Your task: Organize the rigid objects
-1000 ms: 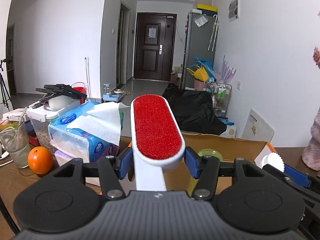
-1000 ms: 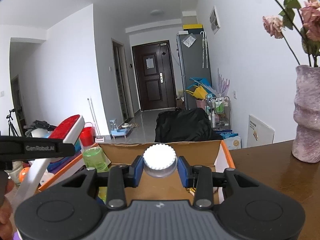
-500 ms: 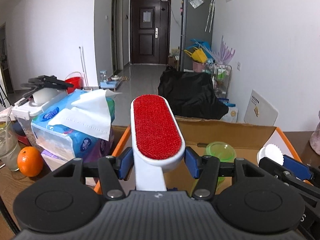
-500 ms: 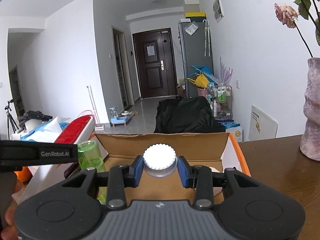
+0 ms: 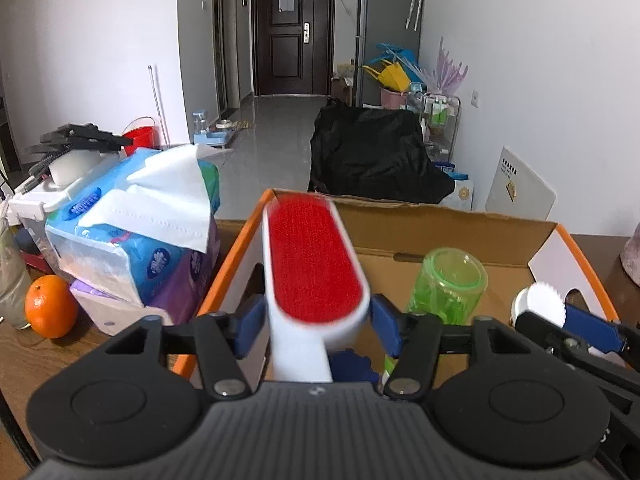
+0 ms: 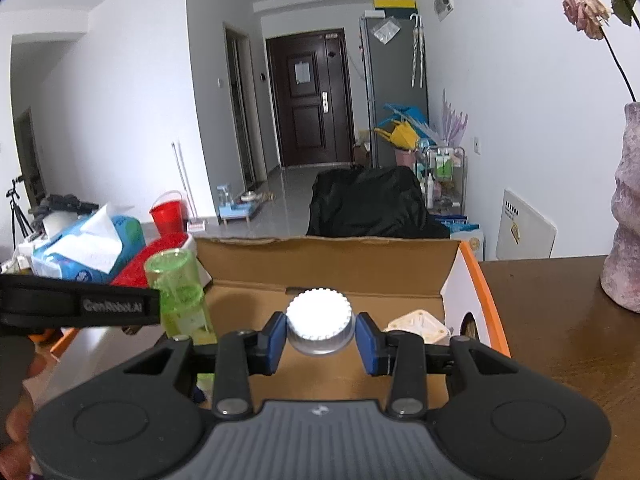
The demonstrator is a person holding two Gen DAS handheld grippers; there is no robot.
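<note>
My left gripper (image 5: 316,326) is shut on the white handle of a lint brush (image 5: 314,256) with a red pad, held over the left part of an open cardboard box (image 5: 440,228) with orange edges. My right gripper (image 6: 320,338) is shut on a white ridged bottle cap (image 6: 319,318) over the same box (image 6: 328,260); the bottle below the cap is hidden. A green translucent bottle (image 5: 448,284) stands upright in the box and also shows in the right wrist view (image 6: 180,292). The capped bottle shows at the right in the left wrist view (image 5: 538,300).
A tissue pack (image 5: 136,216) sits left of the box, with an orange (image 5: 50,306) and a plastic container (image 5: 44,196) beyond it. A cream object (image 6: 418,326) lies inside the box. A purple vase (image 6: 624,232) with dried flowers stands on the brown table (image 6: 560,320) at right.
Both grippers have moved forward and down toward the box, still holding the lint brush and the capped bottle. The box interior and the green bottle now show more fully.
</note>
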